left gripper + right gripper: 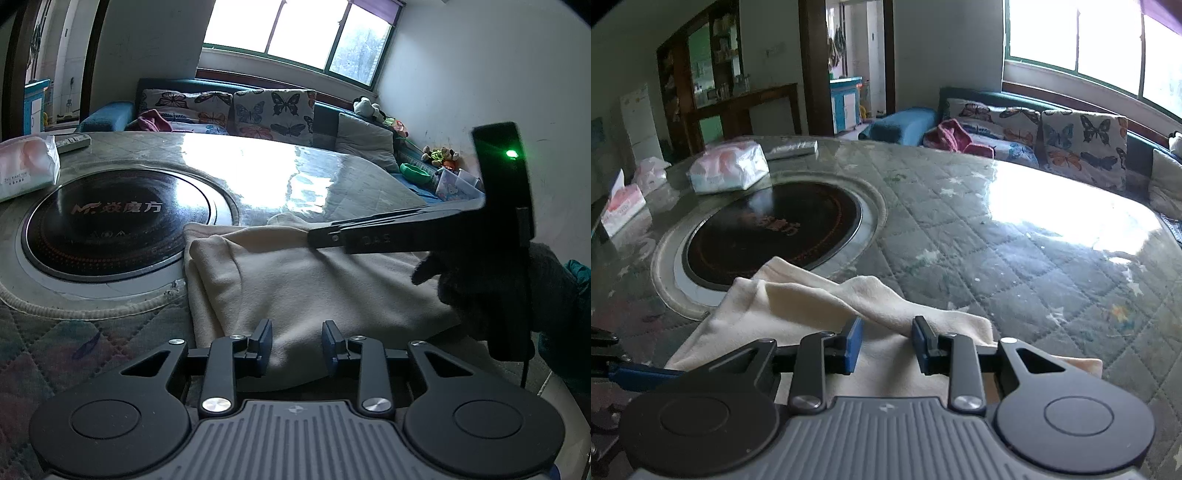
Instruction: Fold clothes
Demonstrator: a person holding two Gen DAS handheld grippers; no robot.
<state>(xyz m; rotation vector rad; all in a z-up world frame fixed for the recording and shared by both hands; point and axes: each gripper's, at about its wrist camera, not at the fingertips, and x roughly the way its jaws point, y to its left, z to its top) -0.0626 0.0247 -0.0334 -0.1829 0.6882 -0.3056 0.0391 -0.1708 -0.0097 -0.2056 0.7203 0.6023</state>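
A cream cloth [314, 288] [798, 306] lies rumpled on the quilted table, partly folded over itself, its far corner touching the round hob. My left gripper [297, 347] rests low over the cloth's near edge. Its blue pads stand apart, with cloth under them and nothing pinched. My right gripper [886, 347] is over the cloth's right side, pads also apart, and a raised fold runs up to its right pad. In the left wrist view the right gripper [314, 238] is side-on at the cloth's far edge, held by a dark-gloved hand [498, 291].
A black round hob [122, 221] [772, 229] is set into the table [332, 177] [997, 240]. A tissue pack [26, 166] [727, 170] and a remote [74, 142] [792, 147] lie beyond it. A sofa with butterfly cushions [273, 110] [1082, 144] lines the far side.
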